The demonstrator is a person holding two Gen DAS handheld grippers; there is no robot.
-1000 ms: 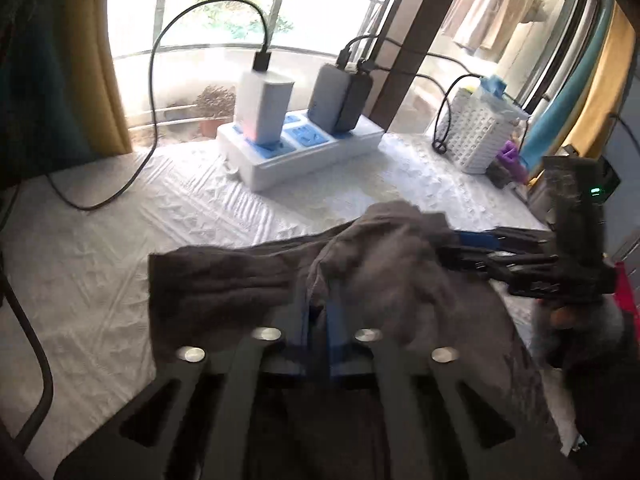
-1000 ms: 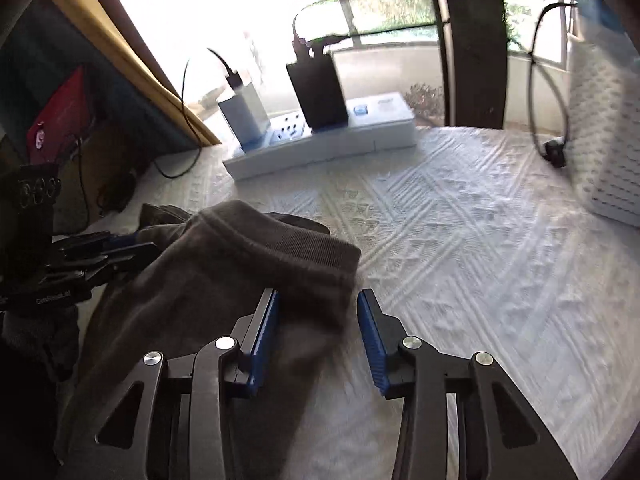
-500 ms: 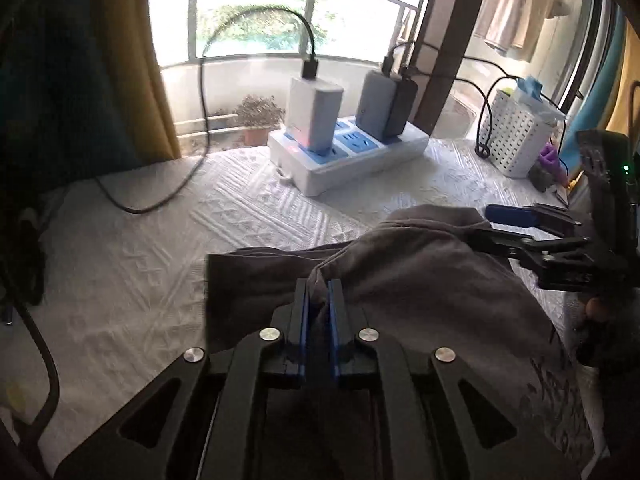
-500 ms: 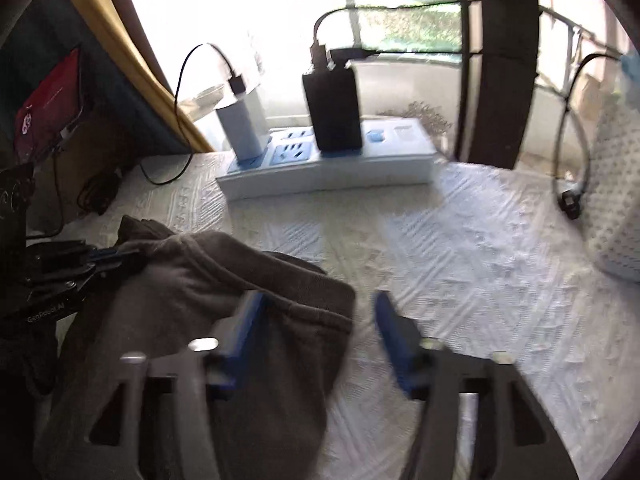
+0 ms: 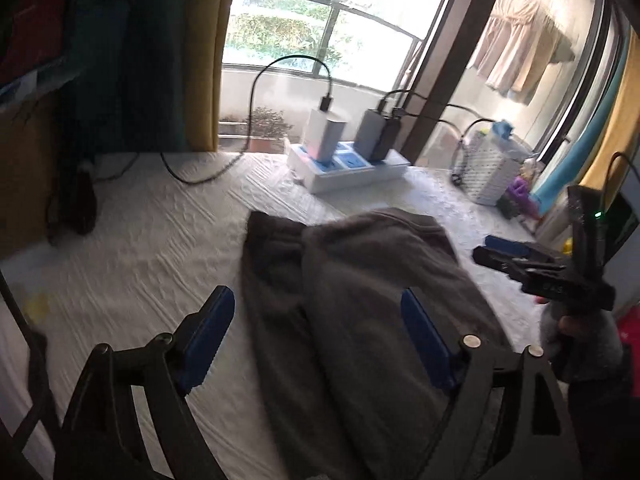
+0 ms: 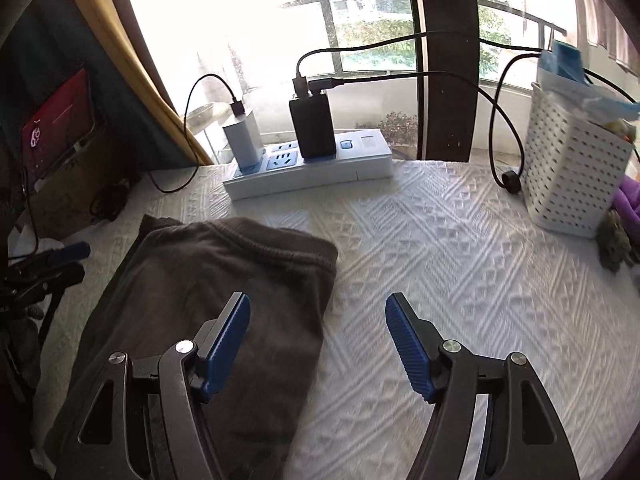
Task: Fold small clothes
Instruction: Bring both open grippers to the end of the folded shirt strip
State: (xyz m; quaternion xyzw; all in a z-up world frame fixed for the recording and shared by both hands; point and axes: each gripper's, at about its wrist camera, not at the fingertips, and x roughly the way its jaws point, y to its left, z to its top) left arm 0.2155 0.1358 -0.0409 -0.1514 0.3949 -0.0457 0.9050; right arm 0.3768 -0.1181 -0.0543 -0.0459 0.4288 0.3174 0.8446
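Note:
A dark grey-brown garment (image 5: 360,304) lies folded over on the white textured cloth (image 5: 160,248); it also shows in the right wrist view (image 6: 208,276). My left gripper (image 5: 316,328) is open and empty, raised above the garment's near part. My right gripper (image 6: 318,332) is open and empty, its left finger over the garment's right edge, its right finger over bare cloth. The right gripper also shows in the left wrist view (image 5: 516,256), beside the garment's right edge. The left gripper shows at the left edge of the right wrist view (image 6: 52,260).
A white power strip (image 6: 312,168) with chargers and black cables stands at the back by the window. A white perforated basket (image 6: 568,172) stands at the back right, with purple and green items beside it. A curtain and boxes are at the left.
My left gripper has opened and let go of the garment, then drawn back. The garment now lies flat in a fold. My right gripper has opened wider and pulled back a little.

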